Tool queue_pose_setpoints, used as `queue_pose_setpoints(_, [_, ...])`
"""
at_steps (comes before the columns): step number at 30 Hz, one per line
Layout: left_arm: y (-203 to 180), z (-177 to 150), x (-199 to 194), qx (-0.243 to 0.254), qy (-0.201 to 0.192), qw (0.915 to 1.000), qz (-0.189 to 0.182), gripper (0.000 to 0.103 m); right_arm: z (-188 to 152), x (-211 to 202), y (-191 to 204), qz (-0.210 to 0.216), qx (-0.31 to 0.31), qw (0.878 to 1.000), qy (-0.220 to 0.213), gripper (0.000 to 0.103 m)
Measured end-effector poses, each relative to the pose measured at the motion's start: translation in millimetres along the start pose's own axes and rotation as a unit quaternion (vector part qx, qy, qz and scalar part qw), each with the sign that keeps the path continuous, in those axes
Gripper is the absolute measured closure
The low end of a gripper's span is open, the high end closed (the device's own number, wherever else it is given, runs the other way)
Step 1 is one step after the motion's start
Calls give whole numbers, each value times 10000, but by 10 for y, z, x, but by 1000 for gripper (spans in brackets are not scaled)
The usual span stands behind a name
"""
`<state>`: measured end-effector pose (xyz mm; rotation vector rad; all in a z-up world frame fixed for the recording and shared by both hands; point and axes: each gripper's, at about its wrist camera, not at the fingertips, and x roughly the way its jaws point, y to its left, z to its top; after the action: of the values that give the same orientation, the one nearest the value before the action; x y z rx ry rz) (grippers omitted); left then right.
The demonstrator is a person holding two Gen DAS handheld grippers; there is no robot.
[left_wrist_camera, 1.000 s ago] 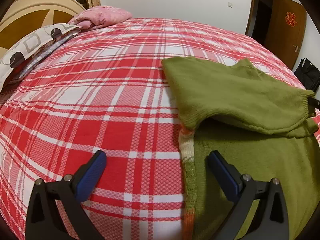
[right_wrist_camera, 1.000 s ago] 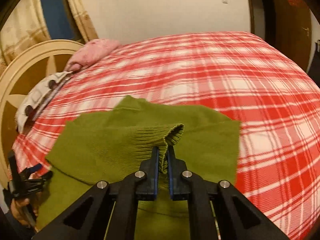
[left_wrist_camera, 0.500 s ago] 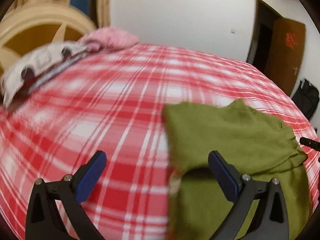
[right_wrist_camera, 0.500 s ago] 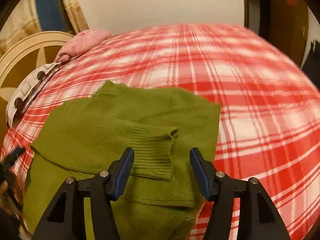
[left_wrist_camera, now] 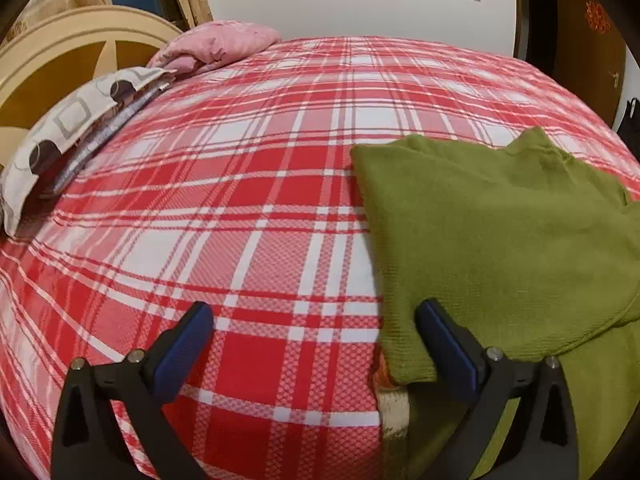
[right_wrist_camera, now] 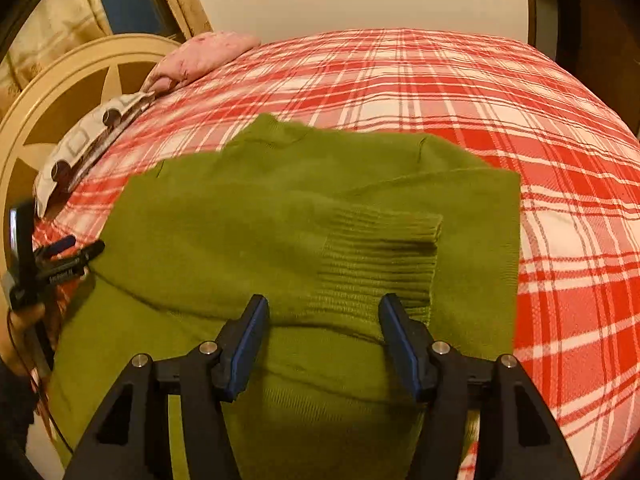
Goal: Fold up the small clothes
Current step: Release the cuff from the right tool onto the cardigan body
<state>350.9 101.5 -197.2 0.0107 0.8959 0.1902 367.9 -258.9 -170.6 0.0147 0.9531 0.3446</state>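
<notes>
A green knit sweater (right_wrist_camera: 248, 224) lies on the red plaid bed, with both sleeves folded across its body; one ribbed cuff (right_wrist_camera: 380, 256) rests on top. In the left wrist view the sweater (left_wrist_camera: 500, 232) fills the right side. My right gripper (right_wrist_camera: 322, 332) is open and empty, just above the sweater near the cuff. My left gripper (left_wrist_camera: 312, 340) is open and empty, over the bedspread at the sweater's left edge; its right finger (left_wrist_camera: 444, 344) overlaps the folded sleeve. The left gripper also shows in the right wrist view (right_wrist_camera: 60, 256).
The red and white plaid bedspread (left_wrist_camera: 240, 200) covers the bed. A patterned pillow (left_wrist_camera: 76, 120) and a pink pillow (left_wrist_camera: 216, 44) lie by the cream headboard (left_wrist_camera: 60, 52). A dark door (left_wrist_camera: 588, 40) and a bag (left_wrist_camera: 632, 120) stand at the right.
My right gripper has opened and let go of the sleeve cuff, which now lies flat on the sweater. My left gripper has stayed open and shifted its view slightly.
</notes>
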Motion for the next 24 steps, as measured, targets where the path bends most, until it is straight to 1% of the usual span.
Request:
queue_pose_setpoints(3, [-9, -16, -4, -36, -21, 10000, -54, 0, -21, -33, 28, -64, -94, 9999, 82, 44])
queue_pose_setpoints(6, [0, -40, 7, -131, -28, 9998, -133, 0, -1, -94, 16, -104, -57, 9999, -8, 44])
queue_pose_setpoints(8, [5, -55, 0, -148, -32, 9998, -134, 0, -24, -26, -11, -44, 38, 9999, 142, 44])
queue_pose_setpoints(10, [8, -69, -9, -164, -9, 9998, -148, 0, -56, -30, 29, -131, -97, 9998, 112, 44])
queue_pose_setpoints(13, [34, -82, -8, -203, 35, 9995, -238, 0, -120, -43, 71, -152, -215, 9994, 209, 44])
queue_pose_setpoints(17, [51, -95, -9, -234, 98, 9992, -311, 0, -194, -126, 80, -192, -317, 9993, 101, 44])
queue_pose_setpoints(19, [33, -98, -16, -189, 78, 9994, -271, 0, -179, -217, 68, -217, -265, 9994, -110, 44])
queue_pose_setpoints(21, [28, -102, -13, -172, 74, 9995, -255, 0, -105, -286, 59, -256, -223, 9988, -360, 44])
queue_pose_setpoints(23, [30, -103, -13, -186, 75, 9994, -270, 0, 7, -251, 77, -258, -229, 9986, -406, 44])
queue_pose_setpoints(24, [28, -103, -13, -190, 76, 9994, -273, 0, 55, -208, 102, -341, -279, 9982, -406, 44])
